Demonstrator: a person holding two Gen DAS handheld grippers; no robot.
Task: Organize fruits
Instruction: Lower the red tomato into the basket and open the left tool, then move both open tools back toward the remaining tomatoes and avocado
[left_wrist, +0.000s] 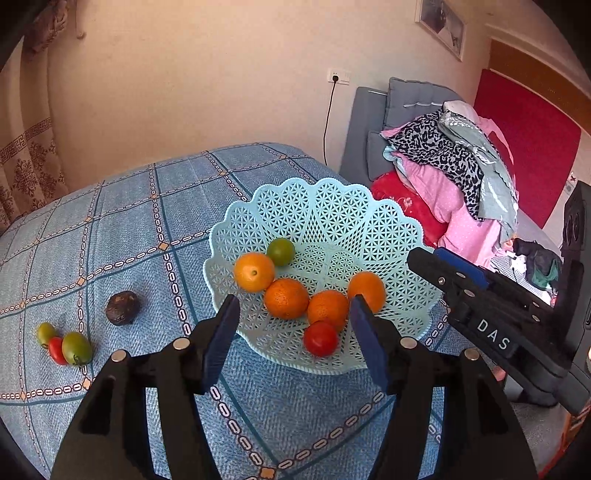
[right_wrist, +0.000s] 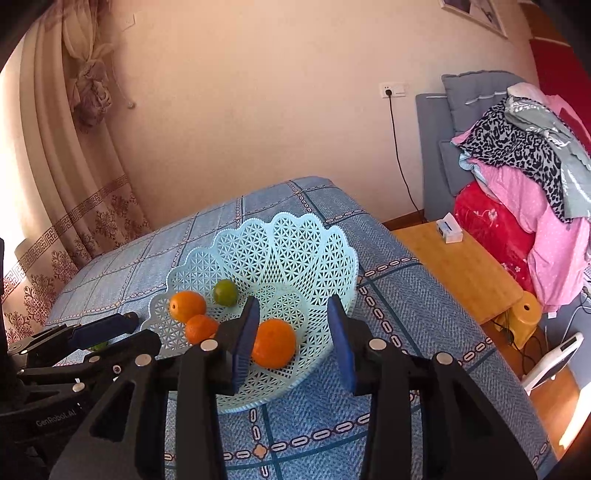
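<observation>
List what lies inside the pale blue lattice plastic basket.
The pale blue lattice plastic basket holds four oranges, one green tomato and one red tomato. The left gripper's fingers cover part of one orange.

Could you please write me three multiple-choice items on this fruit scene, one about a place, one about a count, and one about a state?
1. Where does the dark brown fruit lie?
A. in the basket
B. on the tablecloth, left of the basket
C. on the wooden side table

2. How many orange citrus fruits lie in the light blue basket?
A. two
B. four
C. six

3. How does the left tool stand?
A. open and empty
B. shut on a tomato
C. shut on the basket rim

Answers:
1 B: it sits on the blue tablecloth, near three small tomatoes, apart from the basket.
2 B: the left wrist view shows four, beside a green fruit and a red tomato.
3 A: its fingers stand wide apart with nothing between them.
</observation>
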